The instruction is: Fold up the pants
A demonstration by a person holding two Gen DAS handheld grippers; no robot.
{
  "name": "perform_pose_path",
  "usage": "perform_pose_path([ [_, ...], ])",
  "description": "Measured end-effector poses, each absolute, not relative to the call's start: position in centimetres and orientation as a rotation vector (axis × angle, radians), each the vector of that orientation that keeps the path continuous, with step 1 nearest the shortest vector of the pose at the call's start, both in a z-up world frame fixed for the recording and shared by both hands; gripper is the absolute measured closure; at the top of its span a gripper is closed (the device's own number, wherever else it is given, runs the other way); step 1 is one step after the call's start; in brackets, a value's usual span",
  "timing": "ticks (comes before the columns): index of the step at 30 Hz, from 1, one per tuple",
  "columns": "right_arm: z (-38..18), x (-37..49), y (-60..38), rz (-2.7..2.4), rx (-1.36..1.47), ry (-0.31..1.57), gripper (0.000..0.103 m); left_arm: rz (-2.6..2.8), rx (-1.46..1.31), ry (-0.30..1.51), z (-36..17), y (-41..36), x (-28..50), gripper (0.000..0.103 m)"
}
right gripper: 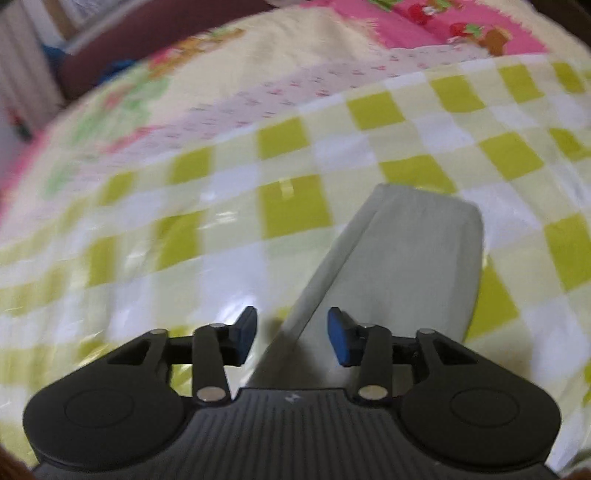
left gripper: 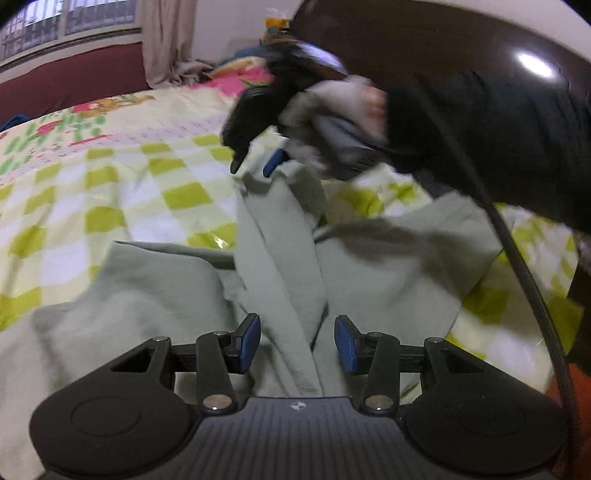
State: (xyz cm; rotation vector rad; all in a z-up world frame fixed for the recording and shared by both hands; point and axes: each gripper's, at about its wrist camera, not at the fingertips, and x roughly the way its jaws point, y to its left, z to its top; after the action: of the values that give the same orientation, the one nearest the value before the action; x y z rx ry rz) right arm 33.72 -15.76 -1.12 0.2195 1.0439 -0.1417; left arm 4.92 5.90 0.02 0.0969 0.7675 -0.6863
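Observation:
Pale grey-green pants (left gripper: 280, 240) lie rumpled on a checked bed sheet (left gripper: 74, 206). My left gripper (left gripper: 297, 343) is open, low over the cloth. A raised fold of the pants runs between its blue pads (left gripper: 248, 343) without being pinched. Farther up, a person's hand holds my right gripper (left gripper: 255, 166) at the far end of the long fold. In the right wrist view my right gripper (right gripper: 291, 334) is open over a flat pant leg (right gripper: 406, 251). The leg's left edge passes between its jaws, and the pads stand clear of the cloth.
The green, white and cream checked sheet (right gripper: 184, 221) covers the bed on all sides. Pink patterned bedding (right gripper: 424, 26) lies at the far end. A black cable (left gripper: 517, 251) hangs at the right beside a dark sleeve (left gripper: 498, 129). A window (left gripper: 37, 29) and curtain (left gripper: 166, 37) stand behind.

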Motion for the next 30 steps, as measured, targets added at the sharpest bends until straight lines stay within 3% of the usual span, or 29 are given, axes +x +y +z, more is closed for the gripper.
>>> perform_pose_path([
  [2,-1.9,34.1,-16.1,-0.197,0.157,1.003,0.063,-0.685,0.125,0.795,-0.7,5.4,5.0,0.046],
  [5,-1.6,33.4,-18.5,-0.177,0.266,0.994,0.102,-0.661,0.166,0.805,-1.2,5.1,4.6,0.046],
  [15,10.5,19.0,-29.7,0.011,0.566,0.660,0.102,-0.652,0.199,0.642,3.3,3.5,3.8,0.052],
  [18,11.7,13.5,-33.1,-0.006,0.601,0.615,0.102,-0.666,0.218,0.632,4.1,2.3,3.4,0.052],
  [23,9.7,5.3,-37.0,-0.104,0.676,0.582,0.102,-0.714,0.285,0.653,3.0,-0.9,1.5,0.052],
  [30,1.0,0.8,-40.9,-0.262,0.824,0.749,0.094,-0.771,0.438,0.741,-0.6,-5.3,-0.5,0.051],
])
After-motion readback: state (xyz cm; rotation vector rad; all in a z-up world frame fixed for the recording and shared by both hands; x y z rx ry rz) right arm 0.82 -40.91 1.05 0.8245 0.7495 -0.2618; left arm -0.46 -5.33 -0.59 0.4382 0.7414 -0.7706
